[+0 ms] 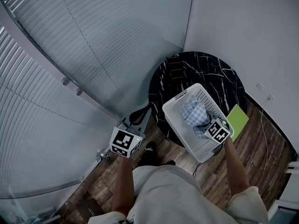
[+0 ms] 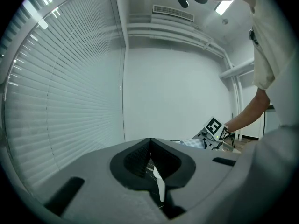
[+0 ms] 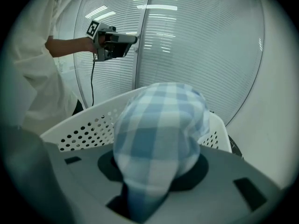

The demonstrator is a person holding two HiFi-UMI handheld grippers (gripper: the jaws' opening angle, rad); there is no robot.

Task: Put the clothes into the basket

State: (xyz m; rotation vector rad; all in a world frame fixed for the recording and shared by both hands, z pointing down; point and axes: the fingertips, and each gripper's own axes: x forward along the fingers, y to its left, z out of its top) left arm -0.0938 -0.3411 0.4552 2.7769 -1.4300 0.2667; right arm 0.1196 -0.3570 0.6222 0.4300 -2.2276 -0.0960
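Observation:
A white perforated basket (image 1: 180, 118) stands on the round black marble table (image 1: 187, 69). A blue-and-white checked cloth (image 1: 195, 113) bulges up inside it. My right gripper (image 1: 210, 126) is at the basket's near right rim, shut on that cloth. In the right gripper view the checked cloth (image 3: 159, 129) fills the space between the jaws, with the basket wall (image 3: 84, 127) behind it. My left gripper (image 1: 131, 136) is held off to the left of the table, above the floor. Its jaws (image 2: 150, 160) are shut on nothing.
A green sheet (image 1: 238, 120) lies on the table's right edge beside the basket. Slatted blinds (image 1: 70, 55) curve along the left, and a white wall stands behind the table. A thin cable (image 1: 264, 125) runs over the wooden floor from a wall socket (image 1: 269, 97).

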